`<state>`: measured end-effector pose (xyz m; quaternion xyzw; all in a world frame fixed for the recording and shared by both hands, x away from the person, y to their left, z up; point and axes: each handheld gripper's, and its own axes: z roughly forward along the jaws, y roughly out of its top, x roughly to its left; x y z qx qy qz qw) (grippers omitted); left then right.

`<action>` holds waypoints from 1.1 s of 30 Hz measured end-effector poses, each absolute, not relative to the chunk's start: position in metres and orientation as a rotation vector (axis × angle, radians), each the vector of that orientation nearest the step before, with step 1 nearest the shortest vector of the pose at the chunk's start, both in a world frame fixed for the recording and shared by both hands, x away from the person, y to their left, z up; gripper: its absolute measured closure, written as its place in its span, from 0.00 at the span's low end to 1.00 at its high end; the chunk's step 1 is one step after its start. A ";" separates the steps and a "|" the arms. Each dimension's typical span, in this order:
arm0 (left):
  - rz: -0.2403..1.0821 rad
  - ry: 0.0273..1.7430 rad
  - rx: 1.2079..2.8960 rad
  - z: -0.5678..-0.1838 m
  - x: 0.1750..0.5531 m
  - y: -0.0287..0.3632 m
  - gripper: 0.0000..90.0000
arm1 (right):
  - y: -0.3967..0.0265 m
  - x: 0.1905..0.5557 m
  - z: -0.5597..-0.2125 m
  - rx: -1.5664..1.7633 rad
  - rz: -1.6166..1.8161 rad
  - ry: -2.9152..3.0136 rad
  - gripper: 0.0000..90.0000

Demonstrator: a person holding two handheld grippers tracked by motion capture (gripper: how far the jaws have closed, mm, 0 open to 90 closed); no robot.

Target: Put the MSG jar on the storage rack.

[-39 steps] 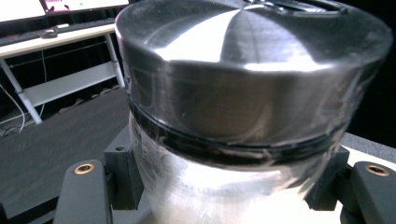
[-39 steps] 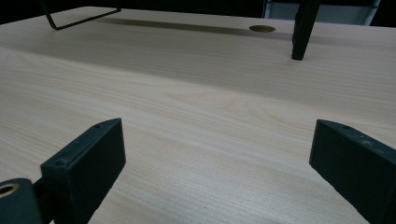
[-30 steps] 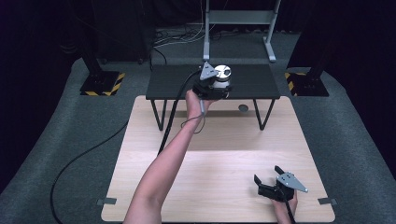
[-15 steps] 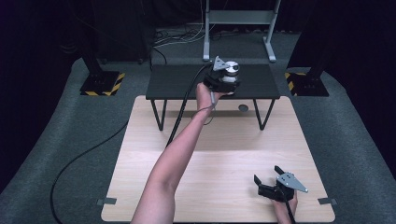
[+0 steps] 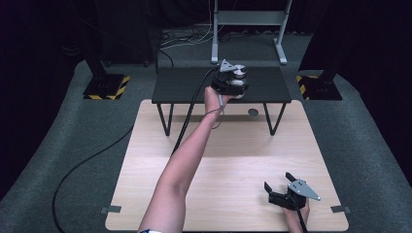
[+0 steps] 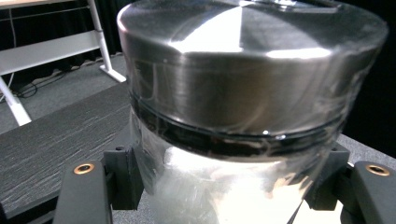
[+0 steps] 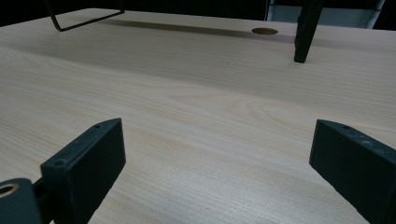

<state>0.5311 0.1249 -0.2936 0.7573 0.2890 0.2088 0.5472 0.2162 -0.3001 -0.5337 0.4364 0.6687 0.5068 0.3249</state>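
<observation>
Hand-held gripper on the left (image 5: pixel 232 82), reaching far out over a small black table (image 5: pixel 184 85) standing on the pale wooden tabletop (image 5: pixel 233 155), clamped on the lower body of a shiny metal canister (image 6: pixel 247 93), upright, long axis vertical, flat lid uppermost with a dark seam ring below it. Probably rigid, smooth and slippery, possibly weighty; best gripped around the body under the seam, as now. Hand-held gripper on the right (image 5: pixel 281 193), low at the near right corner of the tabletop, jaws spread wide, holding nothing.
</observation>
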 end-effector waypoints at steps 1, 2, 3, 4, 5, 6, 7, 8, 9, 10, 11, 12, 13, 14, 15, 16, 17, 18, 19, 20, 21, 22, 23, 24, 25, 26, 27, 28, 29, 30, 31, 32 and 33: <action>0.491 0.684 1.794 -0.294 0.532 0.125 0.34 | -0.300 0.216 -0.534 1.145 1.328 1.753 0.03; 0.488 0.683 1.792 -0.294 0.532 0.126 0.34 | -0.300 0.216 -0.534 1.145 1.328 1.753 0.03; 0.484 0.683 1.792 -0.294 0.533 0.126 0.34 | -0.300 0.216 -0.534 1.145 1.328 1.752 0.03; 0.477 0.685 1.793 -0.294 0.534 0.127 0.34 | -0.300 0.216 -0.534 1.145 1.328 1.752 0.03; 0.469 0.689 1.795 -0.294 0.535 0.127 0.33 | -0.300 0.216 -0.534 1.145 1.328 1.752 0.03; 0.460 0.697 1.797 -0.293 0.536 0.127 0.33 | -0.300 0.216 -0.534 1.145 1.328 1.752 0.03; 0.456 0.703 1.812 -0.292 0.537 0.126 0.32 | -0.300 0.216 -0.534 1.145 1.329 1.753 0.03; 0.450 0.708 1.834 -0.292 0.539 0.126 0.30 | -0.300 0.216 -0.534 1.144 1.330 1.753 0.03; 0.448 0.717 1.843 -0.292 0.540 0.125 0.26 | -0.300 0.216 -0.534 1.144 1.332 1.753 0.03; 0.455 0.727 1.841 -0.292 0.539 0.125 0.23 | -0.301 0.216 -0.534 1.145 1.332 1.753 0.03; 0.457 0.723 1.829 -0.292 0.537 0.126 0.20 | -0.301 0.216 -0.534 1.145 1.332 1.753 0.03; 0.464 0.719 1.818 -0.293 0.536 0.128 0.19 | -0.301 0.216 -0.534 1.145 1.333 1.753 0.03; 0.470 0.718 1.818 -0.291 0.534 0.129 0.18 | -0.301 0.216 -0.534 1.145 1.333 1.754 0.03; 0.469 0.713 1.822 -0.289 0.533 0.130 0.16 | -0.301 0.217 -0.534 1.145 1.333 1.755 0.03; 0.467 0.708 1.825 -0.287 0.532 0.132 0.15 | -0.301 0.217 -0.534 1.145 1.332 1.755 0.03; 0.475 0.708 1.827 -0.285 0.530 0.133 0.14 | -0.300 0.217 -0.534 1.145 1.331 1.755 0.03; 0.476 0.704 1.827 -0.282 0.528 0.135 0.13 | -0.300 0.217 -0.534 1.146 1.331 1.755 0.03; 0.476 0.701 1.827 -0.280 0.526 0.137 0.13 | -0.300 0.217 -0.533 1.147 1.331 1.754 0.03; 0.476 0.704 1.827 -0.278 0.524 0.138 0.12 | -0.300 0.216 -0.534 1.147 1.331 1.753 0.03; 0.479 0.704 1.830 -0.275 0.522 0.140 0.11 | -0.300 0.216 -0.534 1.148 1.331 1.752 0.03; 0.486 0.702 1.832 -0.273 0.520 0.142 0.11 | -0.300 0.216 -0.534 1.150 1.330 1.751 0.03; 0.490 0.702 1.836 -0.271 0.517 0.143 0.10 | -0.300 0.216 -0.533 1.152 1.330 1.750 0.03; 0.491 0.701 1.838 -0.269 0.515 0.146 0.10 | -0.300 0.216 -0.533 1.152 1.330 1.750 0.03; 0.492 0.703 1.837 -0.267 0.512 0.148 0.09 | -0.300 0.216 -0.534 1.151 1.330 1.750 0.03; 0.486 0.705 1.838 -0.265 0.510 0.150 0.08 | -0.300 0.216 -0.534 1.151 1.331 1.750 0.03; 0.484 0.704 1.840 -0.263 0.507 0.152 0.08 | -0.300 0.216 -0.534 1.153 1.332 1.749 0.03; 0.485 0.701 1.840 -0.262 0.504 0.154 0.08 | -0.300 0.216 -0.534 1.154 1.334 1.748 0.03; 0.488 0.695 1.841 -0.260 0.500 0.156 0.07 | -0.301 0.216 -0.534 1.152 1.335 1.749 0.03; 0.489 0.693 1.849 -0.257 0.496 0.158 0.07 | -0.301 0.216 -0.534 1.152 1.336 1.749 0.03; 0.495 0.687 1.853 -0.255 0.492 0.160 0.07 | -0.301 0.216 -0.534 1.153 1.339 1.748 0.03; 0.496 0.679 1.853 -0.253 0.489 0.163 0.07 | -0.301 0.216 -0.534 1.152 1.341 1.747 0.03; 0.500 0.672 1.858 -0.251 0.485 0.165 0.06 | -0.302 0.216 -0.534 1.150 1.342 1.746 0.03; 0.505 0.666 1.860 -0.249 0.482 0.167 0.06 | -0.302 0.216 -0.535 1.149 1.342 1.745 0.03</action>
